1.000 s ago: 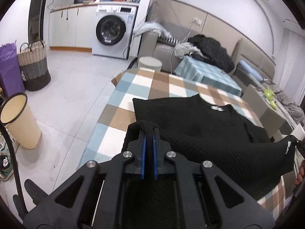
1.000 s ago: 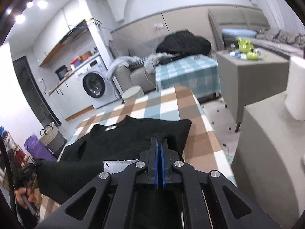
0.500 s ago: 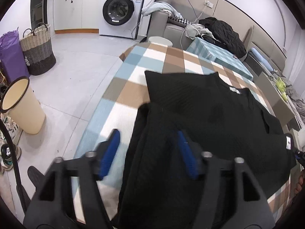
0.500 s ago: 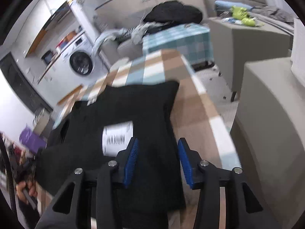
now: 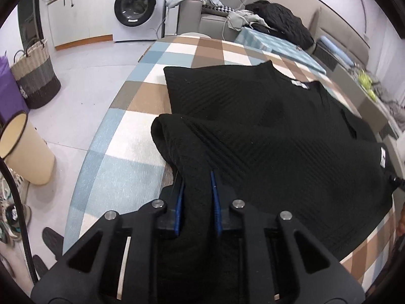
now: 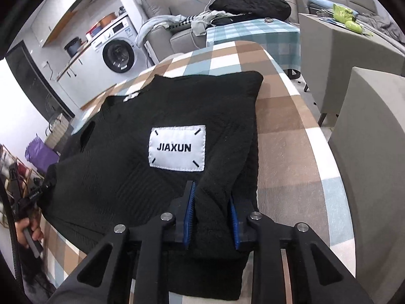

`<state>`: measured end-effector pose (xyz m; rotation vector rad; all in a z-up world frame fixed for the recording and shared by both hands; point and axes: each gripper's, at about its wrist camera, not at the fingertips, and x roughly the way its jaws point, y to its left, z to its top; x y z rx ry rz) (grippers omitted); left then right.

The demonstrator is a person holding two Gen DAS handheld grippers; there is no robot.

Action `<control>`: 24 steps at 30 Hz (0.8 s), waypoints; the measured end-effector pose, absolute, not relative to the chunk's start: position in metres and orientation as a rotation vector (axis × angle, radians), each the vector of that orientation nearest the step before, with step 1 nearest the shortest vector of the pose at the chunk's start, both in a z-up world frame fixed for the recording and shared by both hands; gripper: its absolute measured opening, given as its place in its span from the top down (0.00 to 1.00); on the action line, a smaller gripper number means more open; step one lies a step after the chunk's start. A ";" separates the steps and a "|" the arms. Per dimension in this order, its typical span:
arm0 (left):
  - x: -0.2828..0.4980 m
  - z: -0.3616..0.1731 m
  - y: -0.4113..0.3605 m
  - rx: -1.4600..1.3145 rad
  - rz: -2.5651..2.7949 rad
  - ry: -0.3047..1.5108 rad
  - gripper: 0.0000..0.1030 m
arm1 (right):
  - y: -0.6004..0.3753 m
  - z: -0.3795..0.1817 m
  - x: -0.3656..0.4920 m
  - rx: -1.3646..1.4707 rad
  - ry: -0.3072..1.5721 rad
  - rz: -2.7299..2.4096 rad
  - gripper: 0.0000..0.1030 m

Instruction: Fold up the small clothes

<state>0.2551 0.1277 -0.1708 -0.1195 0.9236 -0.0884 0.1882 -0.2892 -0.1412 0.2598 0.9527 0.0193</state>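
A black knit sweater (image 5: 265, 131) lies on the checked tablecloth (image 5: 141, 101), its lower part folded up over the body. My left gripper (image 5: 196, 177) is at the near left edge of the fold. Its jaws are closing, and a bunch of the black knit fills the gap between the blue pads. In the right wrist view the sweater (image 6: 121, 177) shows a white "JIAXUN" patch (image 6: 177, 148). My right gripper (image 6: 211, 190) is at the near right edge, jaws closing with a ridge of knit pinched between its pads.
A cream bin (image 5: 22, 149) and a woven basket (image 5: 35, 76) stand on the floor to the left. A washing machine (image 5: 136, 5) is at the back. A grey chair (image 6: 367, 139) stands close to the table's right edge. A hand (image 6: 27, 230) holds the other gripper.
Both grippers let go of the lifted hem, opened wide, sank toward the table and are now narrowed around the folded edge. The lower part of the sweater now lies over its body.
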 end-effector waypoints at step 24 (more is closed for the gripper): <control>0.162 -0.155 0.167 -0.236 -0.028 0.879 0.73 | -0.301 -0.119 0.135 0.357 0.877 0.024 0.60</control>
